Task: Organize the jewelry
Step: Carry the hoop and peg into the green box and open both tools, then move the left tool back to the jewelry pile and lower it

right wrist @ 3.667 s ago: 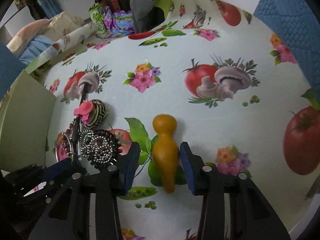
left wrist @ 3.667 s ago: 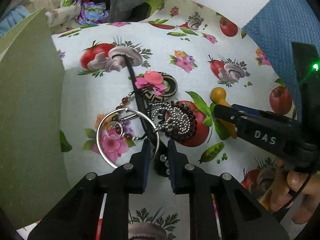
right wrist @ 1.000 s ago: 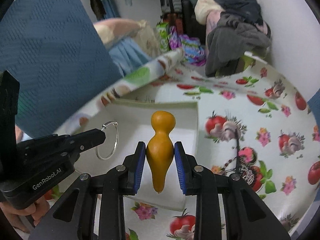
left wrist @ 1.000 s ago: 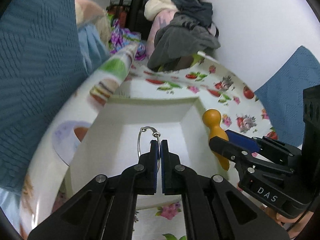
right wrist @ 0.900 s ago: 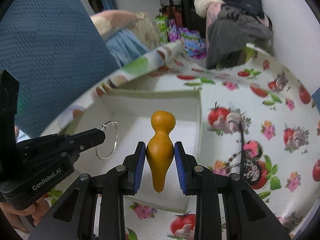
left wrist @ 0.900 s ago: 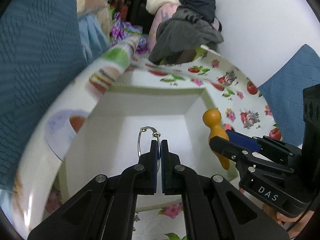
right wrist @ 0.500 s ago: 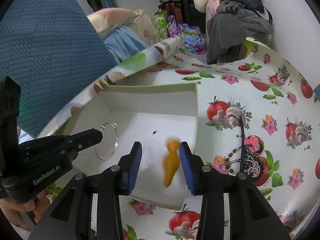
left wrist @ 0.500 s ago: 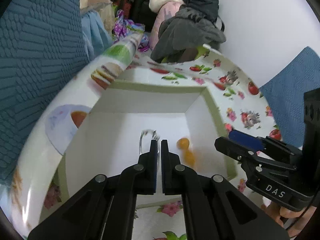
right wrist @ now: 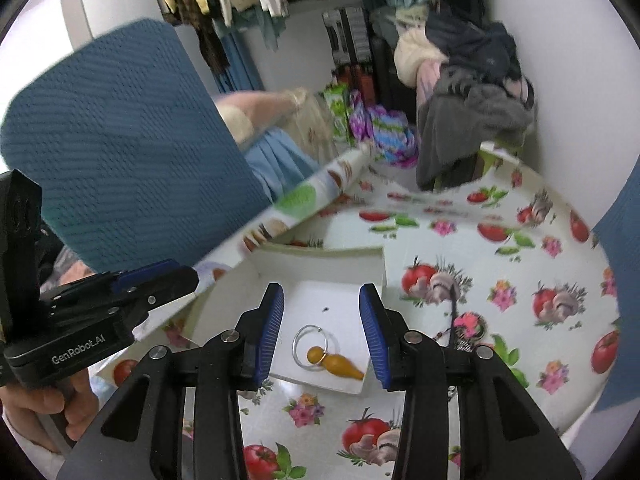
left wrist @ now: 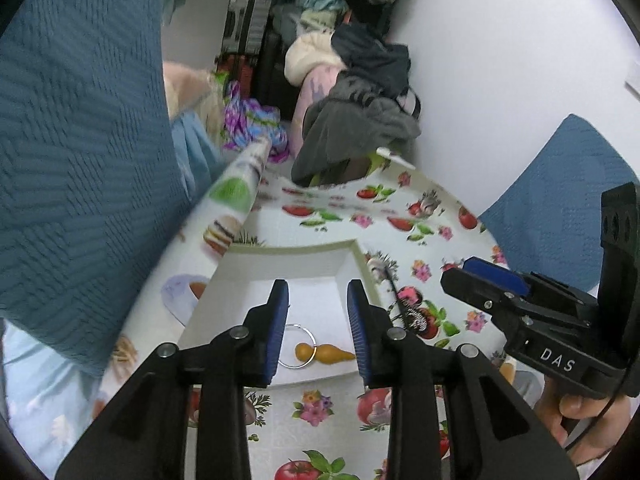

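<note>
A white open box (left wrist: 260, 284) (right wrist: 320, 264) sits on the fruit-print tablecloth. Inside it lie a silver hoop ring (left wrist: 298, 346) (right wrist: 314, 346) and an orange gourd-shaped piece (left wrist: 326, 353) (right wrist: 336, 364), touching each other. My left gripper (left wrist: 316, 330) is open and empty, above the box. My right gripper (right wrist: 322, 338) is open and empty, also above the box. More jewelry, a beaded dark piece with a pink flower (left wrist: 408, 308) (right wrist: 466, 330), lies on the cloth right of the box.
Blue chair backs (left wrist: 80, 140) (right wrist: 120, 152) stand left, and another (left wrist: 560, 200) at right. Piled clothes (left wrist: 352, 112) (right wrist: 464, 112) sit beyond the table's far edge. A hand (right wrist: 48, 412) holds the left gripper.
Both grippers opened and dropped the hoop ring and orange piece into the box, then drew back and up. The pieces now lie on the box floor.
</note>
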### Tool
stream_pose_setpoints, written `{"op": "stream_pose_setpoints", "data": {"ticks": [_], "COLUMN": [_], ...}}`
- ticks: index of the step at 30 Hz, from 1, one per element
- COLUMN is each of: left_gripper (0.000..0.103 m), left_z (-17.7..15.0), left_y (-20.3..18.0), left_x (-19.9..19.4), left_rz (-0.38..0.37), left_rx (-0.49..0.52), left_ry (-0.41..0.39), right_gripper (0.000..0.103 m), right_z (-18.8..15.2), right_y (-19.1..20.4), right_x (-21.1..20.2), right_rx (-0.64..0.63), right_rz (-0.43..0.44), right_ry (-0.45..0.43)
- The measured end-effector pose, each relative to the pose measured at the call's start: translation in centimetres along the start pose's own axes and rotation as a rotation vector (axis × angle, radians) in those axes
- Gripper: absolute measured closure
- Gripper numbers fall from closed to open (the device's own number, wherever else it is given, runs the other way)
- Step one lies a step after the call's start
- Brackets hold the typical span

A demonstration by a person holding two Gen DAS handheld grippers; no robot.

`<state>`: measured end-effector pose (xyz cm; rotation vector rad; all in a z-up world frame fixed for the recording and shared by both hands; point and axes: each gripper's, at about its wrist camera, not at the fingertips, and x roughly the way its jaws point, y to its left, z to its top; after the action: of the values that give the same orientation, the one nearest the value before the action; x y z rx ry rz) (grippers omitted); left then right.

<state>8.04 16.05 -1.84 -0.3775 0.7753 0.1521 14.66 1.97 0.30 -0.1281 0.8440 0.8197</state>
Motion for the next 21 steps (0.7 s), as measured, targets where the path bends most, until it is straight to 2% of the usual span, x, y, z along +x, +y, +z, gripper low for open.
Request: {"op": "stream_pose_setpoints", "data": {"ticks": [9, 21], "left_gripper": [0.071, 0.071], "left_z": [0.0, -2.3], "left_y": [-3.4, -5.9], "left_x": [-5.0, -6.8], "left_rz": [0.006, -0.01], "left_rx": [0.026, 0.007], "left_ry": [-0.092, -0.126], "right_gripper": [0.066, 0.066], "right_z": [0.3, -2.4], "right_y": [-0.1, -2.0], "right_x": [-6.2, -10.4], "right_rx": [-0.027, -0.044], "right_rz": [-0.008, -0.057], "right_ry": [-0.098, -0.155]}}
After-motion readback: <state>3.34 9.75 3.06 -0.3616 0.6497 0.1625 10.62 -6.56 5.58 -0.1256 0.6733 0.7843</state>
